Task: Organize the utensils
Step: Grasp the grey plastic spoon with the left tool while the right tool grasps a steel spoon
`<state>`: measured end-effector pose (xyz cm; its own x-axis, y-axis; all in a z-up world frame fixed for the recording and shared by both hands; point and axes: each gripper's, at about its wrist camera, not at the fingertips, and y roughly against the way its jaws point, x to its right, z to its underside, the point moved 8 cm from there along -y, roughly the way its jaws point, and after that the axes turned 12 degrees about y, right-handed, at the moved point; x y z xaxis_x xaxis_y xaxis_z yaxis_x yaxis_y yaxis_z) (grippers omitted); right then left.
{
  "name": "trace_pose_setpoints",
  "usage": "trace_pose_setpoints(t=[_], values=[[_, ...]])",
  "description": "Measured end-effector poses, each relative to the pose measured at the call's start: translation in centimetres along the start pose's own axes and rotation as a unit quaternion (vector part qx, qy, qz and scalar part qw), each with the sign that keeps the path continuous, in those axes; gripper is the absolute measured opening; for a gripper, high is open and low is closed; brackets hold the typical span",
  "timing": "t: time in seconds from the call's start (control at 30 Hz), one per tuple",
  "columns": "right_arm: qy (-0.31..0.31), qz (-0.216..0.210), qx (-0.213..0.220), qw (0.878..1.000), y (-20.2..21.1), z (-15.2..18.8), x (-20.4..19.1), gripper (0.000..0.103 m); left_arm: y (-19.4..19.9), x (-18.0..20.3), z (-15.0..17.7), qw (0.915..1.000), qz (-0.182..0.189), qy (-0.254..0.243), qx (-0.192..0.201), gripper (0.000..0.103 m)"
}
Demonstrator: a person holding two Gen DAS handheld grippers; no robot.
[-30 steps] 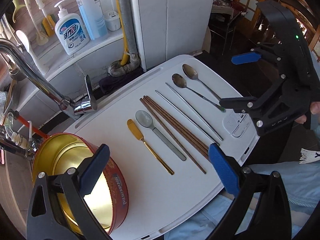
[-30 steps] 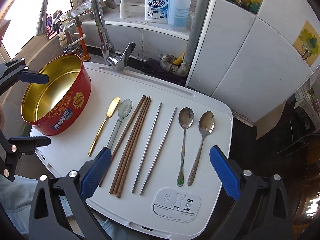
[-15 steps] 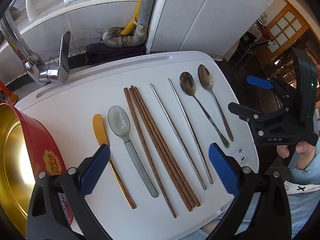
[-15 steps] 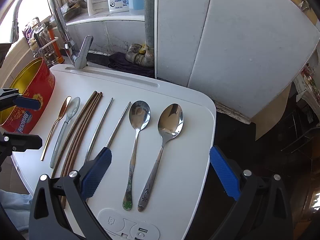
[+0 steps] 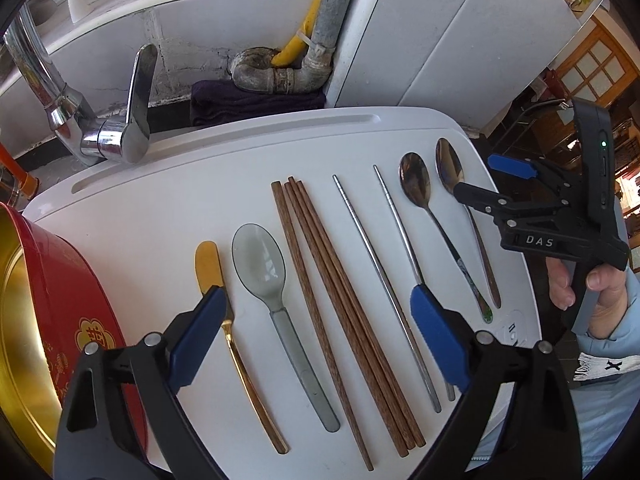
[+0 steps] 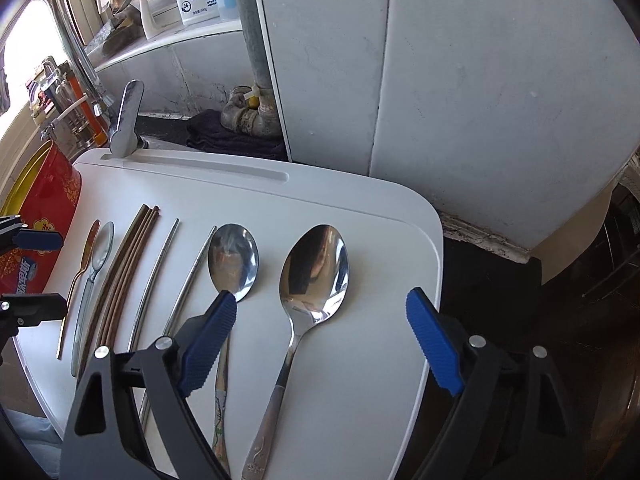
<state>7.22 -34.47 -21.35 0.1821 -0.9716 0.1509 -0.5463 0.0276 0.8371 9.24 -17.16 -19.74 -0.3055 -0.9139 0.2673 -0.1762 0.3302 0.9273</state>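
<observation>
Left wrist view: tin (image 5: 52, 320) empty at the board's (image 5: 160, 208) left end, every utensil lying unsorted rightwards. Left gripper (image 5: 316, 332), jaws closing but wide and holding nothing, straddles the chopsticks (image 5: 320, 280). Right gripper (image 6: 320, 340), likewise closing, brackets the end spoon (image 6: 312, 272) near the board's right edge; little margin there.

Matt white plastic board (image 5: 168, 216). Brown wooden chopsticks (image 5: 340, 308), visible grain, dull. Two slim steel chopsticks (image 5: 376, 264), brushed. Two polished steel spoons (image 6: 316, 272), mirror-glossy. Translucent grey plastic spoon (image 5: 260, 264), smooth. Gold metal knife (image 5: 208, 264), shiny. Round red tin (image 5: 68, 304), glossy printed outside, gold metal inside. Chrome tap (image 5: 120, 136).
</observation>
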Motion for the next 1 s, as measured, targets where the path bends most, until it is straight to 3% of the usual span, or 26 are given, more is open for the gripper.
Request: trace_pose_setpoints(t=[0.23, 0.33, 0.5, 0.77, 0.83, 1.0], values=[[-0.009, -0.001, -0.003, 1.0, -1.6, -0.5, 0.6, 0.087, -0.4, -0.3, 0.0, 0.9999, -0.008, -0.002, 0.005, 0.09], [-0.012, -0.008, 0.002, 1.0, -2.0, -0.9, 0.8, 0.085, -0.7, -0.4, -0.2, 1.0, -0.001, 0.001, 0.0, 0.082], [-0.021, -0.02, 0.005, 1.0, -2.5, -1.2, 1.5, 0.084, -0.8, -0.2, -0.7, 0.9998, -0.016, -0.008, 0.012, 0.082], [-0.013, -0.002, 0.014, 1.0, -2.9, -1.7, 1.9, 0.08, -1.5, -0.8, -0.9, 0.9986, -0.047, -0.012, 0.019, 0.082], [-0.011, -0.004, 0.015, 1.0, -2.9, -1.8, 1.8, 0.079, -1.4, -0.8, -0.8, 0.9981, -0.053, -0.019, 0.025, 0.077], [-0.009, -0.004, 0.016, 1.0, -2.9, -1.8, 1.7, 0.077, -1.3, -1.2, -0.7, 0.9977, -0.06, -0.017, 0.029, 0.076]])
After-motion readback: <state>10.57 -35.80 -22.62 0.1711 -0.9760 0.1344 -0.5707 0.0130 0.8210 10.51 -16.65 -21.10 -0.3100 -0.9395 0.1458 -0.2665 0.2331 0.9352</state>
